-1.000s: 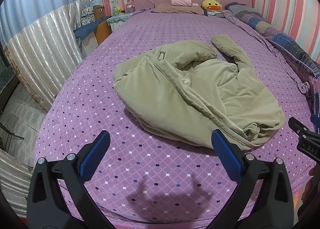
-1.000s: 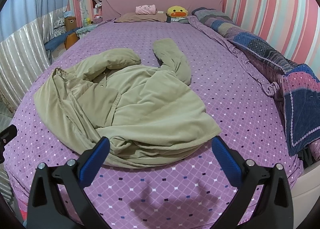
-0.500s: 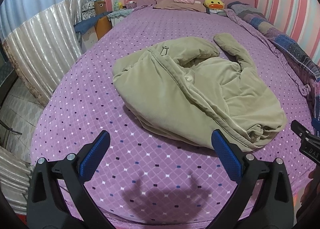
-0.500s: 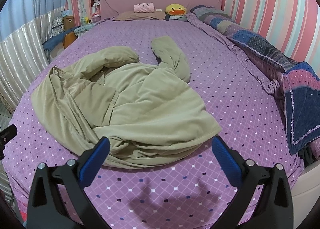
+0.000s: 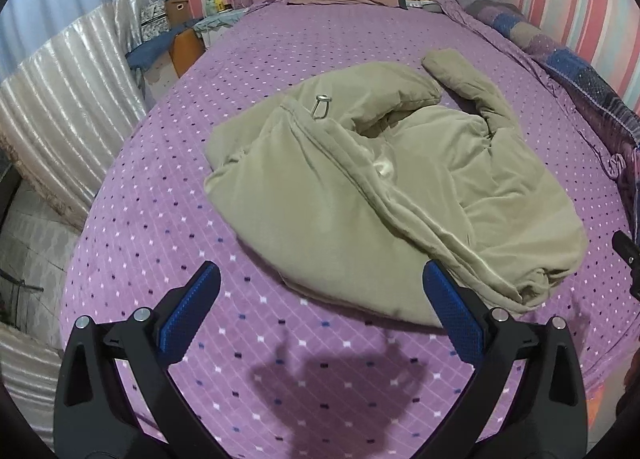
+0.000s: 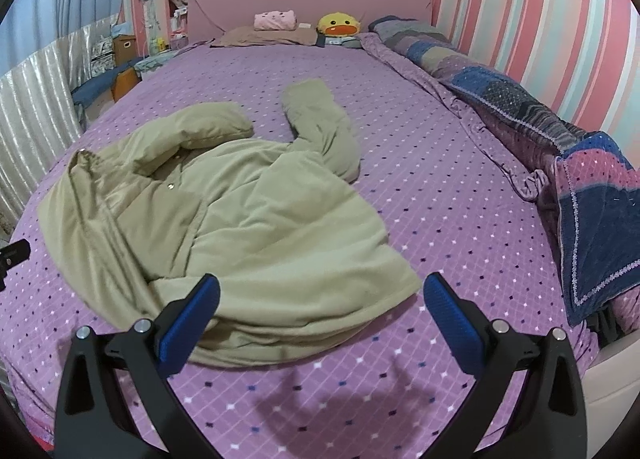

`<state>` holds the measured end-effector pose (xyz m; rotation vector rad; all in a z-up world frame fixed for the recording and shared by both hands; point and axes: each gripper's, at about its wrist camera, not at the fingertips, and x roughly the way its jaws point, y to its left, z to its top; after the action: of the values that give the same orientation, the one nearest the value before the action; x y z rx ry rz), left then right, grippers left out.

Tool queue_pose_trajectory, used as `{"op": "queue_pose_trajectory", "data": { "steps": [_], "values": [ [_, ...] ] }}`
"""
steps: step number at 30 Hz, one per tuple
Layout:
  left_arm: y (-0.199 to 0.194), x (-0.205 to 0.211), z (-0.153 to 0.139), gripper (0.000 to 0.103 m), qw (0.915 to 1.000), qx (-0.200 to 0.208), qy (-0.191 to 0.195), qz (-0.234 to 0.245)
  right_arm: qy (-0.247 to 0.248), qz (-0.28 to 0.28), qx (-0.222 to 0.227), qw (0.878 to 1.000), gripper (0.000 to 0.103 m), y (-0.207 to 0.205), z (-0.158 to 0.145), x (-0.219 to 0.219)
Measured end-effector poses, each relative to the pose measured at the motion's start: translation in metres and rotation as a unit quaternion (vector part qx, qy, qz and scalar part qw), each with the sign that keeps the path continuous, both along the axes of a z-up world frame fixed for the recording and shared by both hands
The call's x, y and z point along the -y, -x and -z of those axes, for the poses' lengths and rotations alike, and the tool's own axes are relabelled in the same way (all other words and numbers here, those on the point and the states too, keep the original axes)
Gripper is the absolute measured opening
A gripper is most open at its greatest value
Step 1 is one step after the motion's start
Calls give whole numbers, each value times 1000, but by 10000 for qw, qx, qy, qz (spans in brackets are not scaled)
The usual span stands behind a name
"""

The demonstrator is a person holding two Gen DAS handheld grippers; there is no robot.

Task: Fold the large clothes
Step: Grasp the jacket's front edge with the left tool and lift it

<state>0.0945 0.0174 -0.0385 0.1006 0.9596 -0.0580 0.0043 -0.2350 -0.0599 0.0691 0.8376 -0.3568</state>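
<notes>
Two grippers are hovering over the near edge of the purple bed [image 6: 420, 147], both with jaws spread wide and gripping nothing. The left gripper [image 5: 320, 299] is hanging just short of the olive jacket [image 5: 360, 187], while the right gripper [image 6: 320, 299] is reaching over its near hem. The jacket is lying rumpled mid-bed, one sleeve [image 6: 320, 119] pointing far toward the pillows [image 6: 268, 33].
</notes>
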Motion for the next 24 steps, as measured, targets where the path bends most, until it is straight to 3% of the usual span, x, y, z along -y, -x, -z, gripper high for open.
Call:
{"op": "queue_pose_trajectory", "data": {
  "steps": [6,9,15,24],
  "values": [
    [-31,-3,-1,100,10000,-33,-12,30,-131,51,-147,9998,101,-18,11,23],
    [-53,-4,5,100,9995,-257,140,96,-85,53,-213,9997,101,-27,17,27],
    [-94,-2,4,100,9997,-231,-129,3,-19,114,-314,9994,101,-44,25,38],
    [-175,-5,26,100,9961,-833,-274,34,85,224,-405,9989,101,-63,35,55]
  ]
}}
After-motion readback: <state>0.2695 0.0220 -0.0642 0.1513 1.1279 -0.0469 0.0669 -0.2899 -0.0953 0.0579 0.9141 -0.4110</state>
